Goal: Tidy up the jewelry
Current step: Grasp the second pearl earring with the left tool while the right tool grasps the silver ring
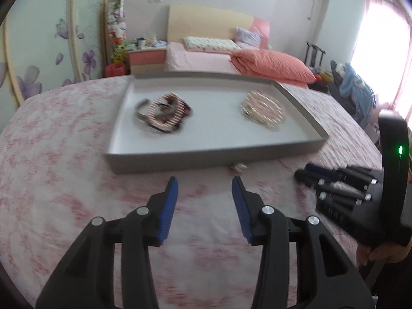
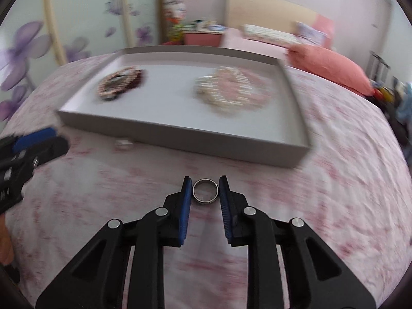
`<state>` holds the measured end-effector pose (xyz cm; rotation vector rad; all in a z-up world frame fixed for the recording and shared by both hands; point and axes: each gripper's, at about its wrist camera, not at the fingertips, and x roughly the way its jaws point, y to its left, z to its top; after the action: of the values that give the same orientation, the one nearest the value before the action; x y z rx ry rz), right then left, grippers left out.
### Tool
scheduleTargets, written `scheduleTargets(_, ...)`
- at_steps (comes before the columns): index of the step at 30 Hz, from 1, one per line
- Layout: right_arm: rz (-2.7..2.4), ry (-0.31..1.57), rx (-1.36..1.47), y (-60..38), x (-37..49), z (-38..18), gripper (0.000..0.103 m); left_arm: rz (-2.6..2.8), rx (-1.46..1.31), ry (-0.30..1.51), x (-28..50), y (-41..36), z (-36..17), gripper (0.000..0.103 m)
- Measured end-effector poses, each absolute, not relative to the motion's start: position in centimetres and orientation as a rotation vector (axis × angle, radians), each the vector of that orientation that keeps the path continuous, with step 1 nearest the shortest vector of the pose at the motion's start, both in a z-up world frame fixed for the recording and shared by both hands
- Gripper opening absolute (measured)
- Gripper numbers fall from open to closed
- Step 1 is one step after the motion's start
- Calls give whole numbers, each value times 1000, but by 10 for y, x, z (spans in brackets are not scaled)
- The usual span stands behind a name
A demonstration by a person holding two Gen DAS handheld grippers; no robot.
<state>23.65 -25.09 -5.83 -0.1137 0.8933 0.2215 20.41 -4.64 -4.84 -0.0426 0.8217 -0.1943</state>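
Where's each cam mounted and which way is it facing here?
Left wrist: on the left gripper, open and empty, facing the tray; right gripper at right edge.
Right wrist: on the right gripper, shut on a ring, facing the tray; left gripper at left edge.
Shared: tray, both bracelet piles, bed behind.

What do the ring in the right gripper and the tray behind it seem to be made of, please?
The ring looks like polished metal: a silvery, glossy band with bright highlights. The tray looks like matte grey-white cardboard or thin board, with flat, dull, straight walls; plastic cannot be ruled out, since motion blur hides finer texture.
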Motion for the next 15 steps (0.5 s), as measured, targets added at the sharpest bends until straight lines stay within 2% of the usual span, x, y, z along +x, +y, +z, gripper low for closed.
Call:
scheduleTargets(8,155,892,-35,-288,236,-61,23,-126,-39,919,232,-92,-72,44)
scheduleTargets(12,171,894,-19,-287,235,-62,23,-58,-36,911,243,-103,-73,44)
scheduleTargets(15,187,895,1,-292,235,-62,23,-21,-40,910,248,-107,-73,39)
